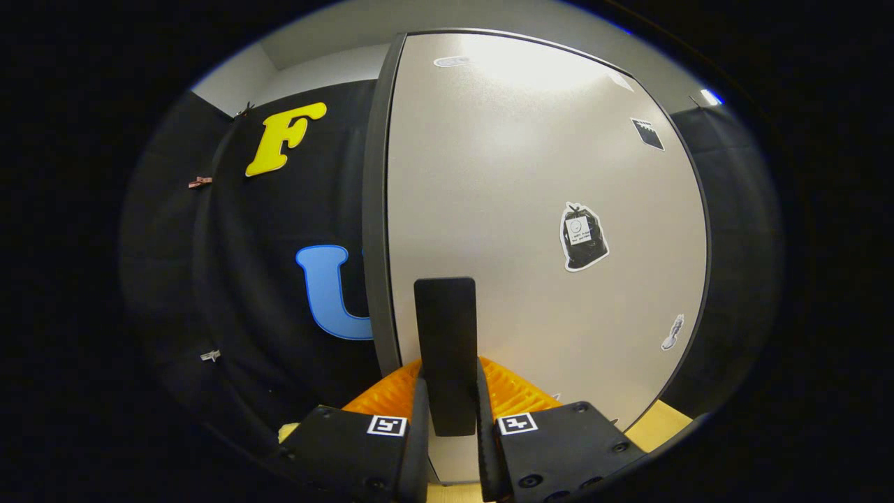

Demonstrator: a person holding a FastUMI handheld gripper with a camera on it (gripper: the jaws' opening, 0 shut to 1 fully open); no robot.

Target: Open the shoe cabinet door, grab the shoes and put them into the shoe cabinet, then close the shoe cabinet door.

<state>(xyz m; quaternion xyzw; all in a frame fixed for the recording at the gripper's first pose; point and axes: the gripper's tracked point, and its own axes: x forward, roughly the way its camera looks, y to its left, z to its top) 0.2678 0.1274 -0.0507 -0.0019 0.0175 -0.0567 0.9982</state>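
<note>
**Gripper clamped on the shoe cabinet door handle**

The gripper (449,402) points straight at the shoe cabinet door (531,209). Its two fingers (419,433) stand close together, one on each side of a dark, flat, upright handle (445,349). Both fingers press against the handle's lower part, so the gripper is pinching the handle. The upper part of the handle rises above the fingertips and stands against the door's face.

The door is a pale, matt panel with a dark frame (374,209) running up its left edge and along its top and right edges. The handle sits near the door's lower left corner, just beside the left frame edge.

Several stickers lie flat on the door face:
- a dark bag-shaped sticker (583,237) right of the door's middle;
- a small dark sticker (647,133) near the upper right corner;
- a small pale sticker (672,332) near the lower right edge;
- a pale oval sticker (451,61) close to the top edge.

An orange ribbed part (513,391) shows behind the fingers on both sides of the handle. A light wooden surface (656,426) lies below the door's lower right corner. Whether the door is fully closed or slightly ajar cannot be told. Black cloth (230,279) hangs left of the door.
</note>
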